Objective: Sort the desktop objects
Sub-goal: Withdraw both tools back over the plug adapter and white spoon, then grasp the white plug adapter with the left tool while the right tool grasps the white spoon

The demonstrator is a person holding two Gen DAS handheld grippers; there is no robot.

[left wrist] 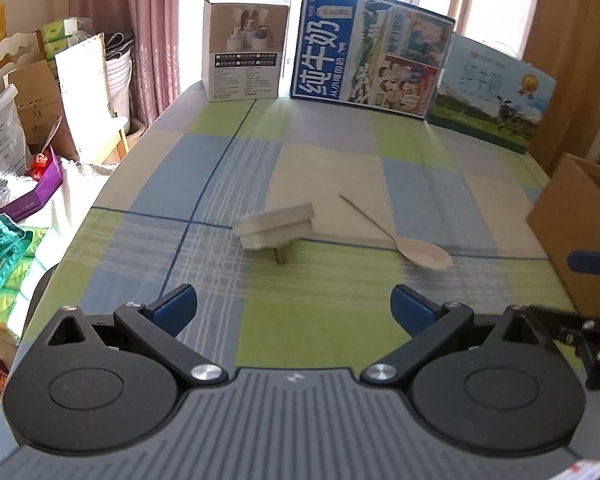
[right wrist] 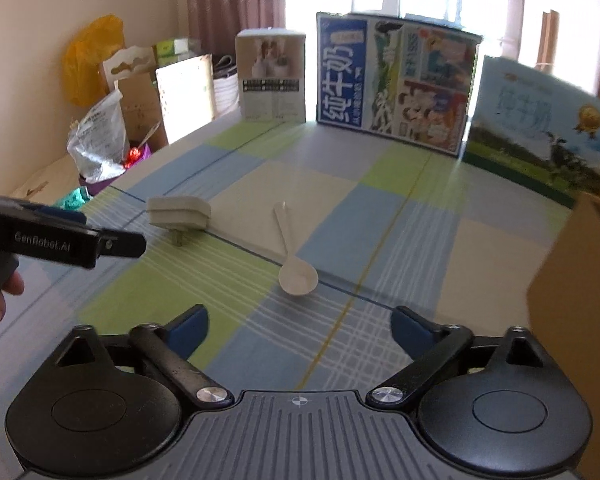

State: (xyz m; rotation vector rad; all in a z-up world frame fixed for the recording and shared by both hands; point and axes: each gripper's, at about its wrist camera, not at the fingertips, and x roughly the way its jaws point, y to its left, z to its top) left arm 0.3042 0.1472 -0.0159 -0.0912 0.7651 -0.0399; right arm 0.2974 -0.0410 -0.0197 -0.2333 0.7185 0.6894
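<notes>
Both tools, left (left wrist: 294, 306) and right (right wrist: 300, 330), released above the counter (left wrist: 320, 300); plug (left wrist: 276, 226) left of spoon (left wrist: 422, 254), apart.

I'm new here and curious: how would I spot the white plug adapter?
On the checked tablecloth, ahead of the left gripper, lie two pale things. The plug adapter is the blocky one with metal prongs underneath, left of the slim spoon.

A woven checked cloth (left wrist: 332, 296) with a soft matt look covered the table, where a matt white plastic plug adapter (left wrist: 276, 226) with dull metal pins lay left of a smooth pale plastic spoon (left wrist: 422, 254), glossy printed card milk cartons (left wrist: 370, 48) standing far behind, plain brown cardboard box (left wrist: 576, 232) at right.
</notes>
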